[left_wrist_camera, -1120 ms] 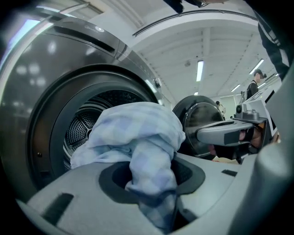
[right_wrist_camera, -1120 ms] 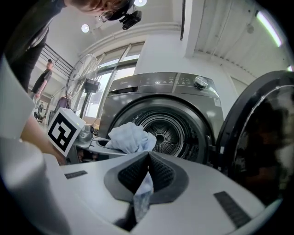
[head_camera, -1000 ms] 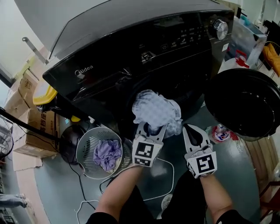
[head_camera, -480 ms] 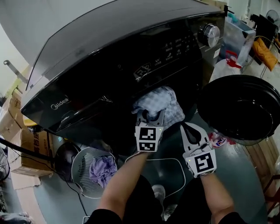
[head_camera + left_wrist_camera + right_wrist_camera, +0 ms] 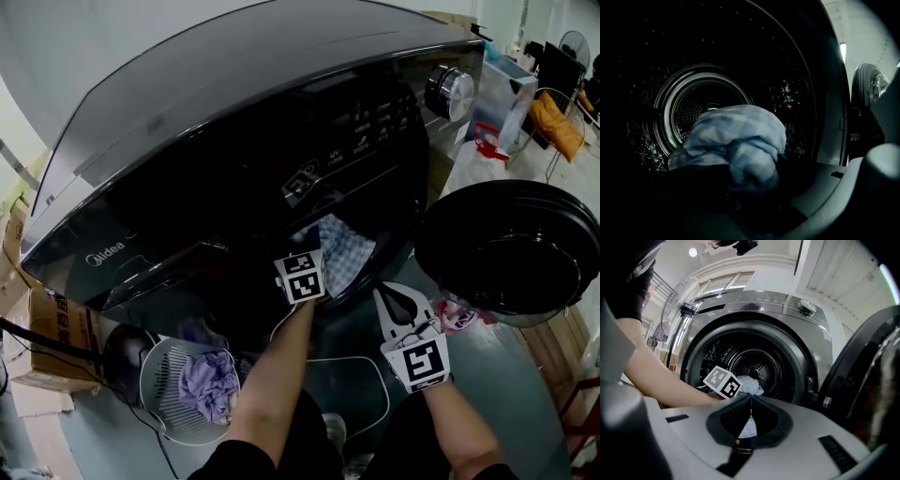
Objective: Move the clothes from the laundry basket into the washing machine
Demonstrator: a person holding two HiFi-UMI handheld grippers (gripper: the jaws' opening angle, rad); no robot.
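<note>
My left gripper [image 5: 302, 267], in the drum [image 5: 670, 108], has just been opening its jaws, cloth [image 5: 736, 140] between them; my right gripper [image 5: 394, 302] is closed, empty. If I pull back early, cloth may snag and follow.

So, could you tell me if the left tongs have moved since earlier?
Yes. Against the washing machine, the left tongs have gone from in front of its opening into the drum, the checked cloth between them; they have just been opening.
</note>
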